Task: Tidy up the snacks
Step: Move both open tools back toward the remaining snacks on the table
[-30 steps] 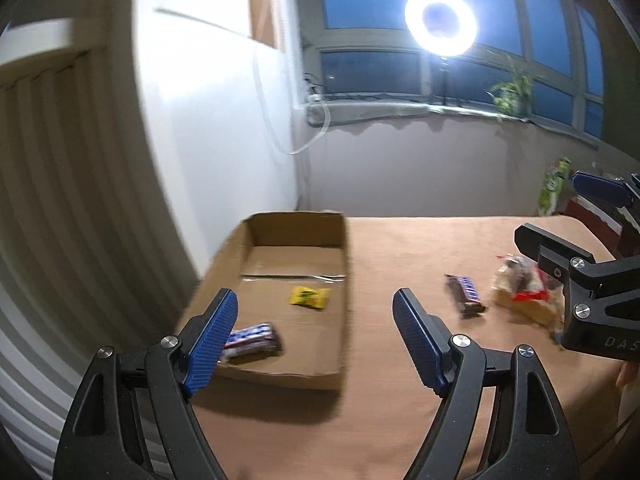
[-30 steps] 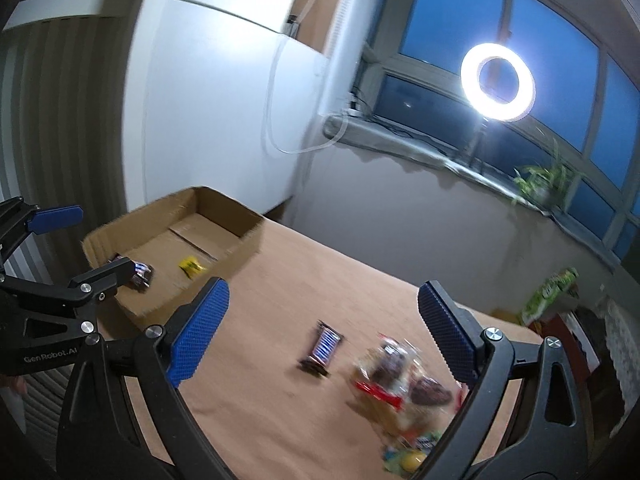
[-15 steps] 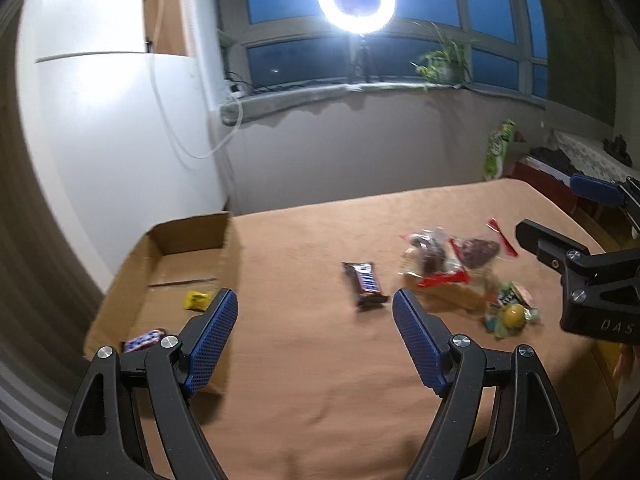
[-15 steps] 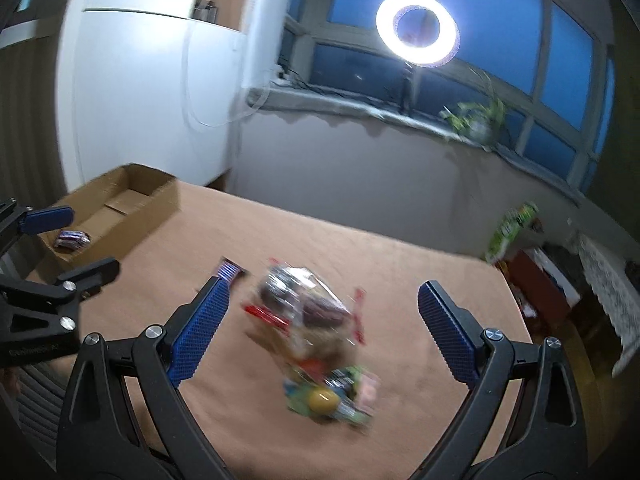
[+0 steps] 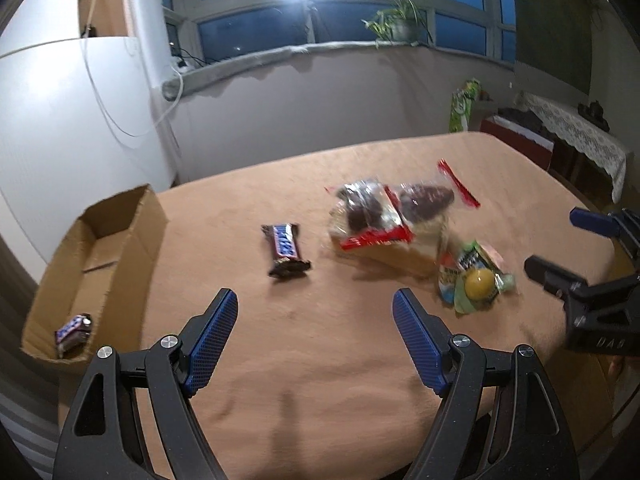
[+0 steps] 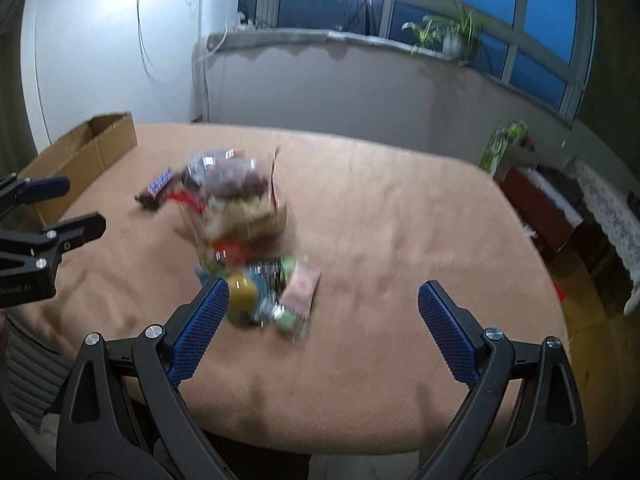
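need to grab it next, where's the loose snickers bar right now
In the left wrist view the snickers bar lies flat on the table, between the cardboard box on its left and the clear snack bag on its right.

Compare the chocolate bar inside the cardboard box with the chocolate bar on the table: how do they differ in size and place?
The chocolate bar in the cardboard box looks shorter, seemingly a small one; the chocolate bar on the table looks clearly longer. The first lies in the near corner of the cardboard box; the second lies on the bare brown tablecloth, between the box and the clear snack bag. Both have dark wrappers with a blue and white logo and lie flat, held by no tool.
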`<state>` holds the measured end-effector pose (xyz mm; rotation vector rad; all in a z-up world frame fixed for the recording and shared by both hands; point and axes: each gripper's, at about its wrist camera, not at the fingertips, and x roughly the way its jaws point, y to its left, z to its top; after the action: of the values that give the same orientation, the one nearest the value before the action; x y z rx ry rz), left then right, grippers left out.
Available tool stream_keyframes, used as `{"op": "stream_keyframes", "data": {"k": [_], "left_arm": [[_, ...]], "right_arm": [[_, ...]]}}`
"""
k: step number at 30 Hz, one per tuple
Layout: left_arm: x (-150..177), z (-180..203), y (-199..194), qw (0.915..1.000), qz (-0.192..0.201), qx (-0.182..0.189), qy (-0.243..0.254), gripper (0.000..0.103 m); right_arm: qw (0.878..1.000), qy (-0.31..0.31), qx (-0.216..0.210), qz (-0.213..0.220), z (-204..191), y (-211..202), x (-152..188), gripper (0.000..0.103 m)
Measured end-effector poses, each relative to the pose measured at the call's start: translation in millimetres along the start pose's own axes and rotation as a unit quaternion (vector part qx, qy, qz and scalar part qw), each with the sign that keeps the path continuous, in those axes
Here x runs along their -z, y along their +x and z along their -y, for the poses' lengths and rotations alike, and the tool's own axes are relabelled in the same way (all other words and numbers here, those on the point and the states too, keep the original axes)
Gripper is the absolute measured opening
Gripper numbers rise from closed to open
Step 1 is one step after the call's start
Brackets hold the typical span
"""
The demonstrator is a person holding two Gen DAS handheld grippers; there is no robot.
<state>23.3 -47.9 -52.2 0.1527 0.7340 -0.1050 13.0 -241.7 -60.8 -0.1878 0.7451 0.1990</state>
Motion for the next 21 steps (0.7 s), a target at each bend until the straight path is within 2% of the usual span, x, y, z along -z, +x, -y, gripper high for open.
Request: {"op": "stream_keyframes", "data": {"k": [7,13,17,20,21], "left_arm": [[6,13,16,0.9996,-0.015,0.021,0.008,0.080],[10,23,35,0.9988,-0.027,0.039,0.014,0.080],[11,28,41,0.9962,-0.031,0.081,0.008,0.080],[4,33,48,0.9933,-0.033,0.110,0.010,0.080],[2,35,49,0.9930,-0.031,0.113,0.011,0.080]], "right_arm": [[0.999,0.011,-0.040,-0.023,5,20,12,0.097],[0.997,-0.007,-0.072,-0.031,-2,37,20,0.097],[0.994,-0.026,-0.096,-0.035,-3,46,27,0.086],[0.993,-0.042,-0.106,-0.030,-2,50,30,0.085],[0.993,-0.044,-0.111,-0.027,-1,51,29,0.081]]}}
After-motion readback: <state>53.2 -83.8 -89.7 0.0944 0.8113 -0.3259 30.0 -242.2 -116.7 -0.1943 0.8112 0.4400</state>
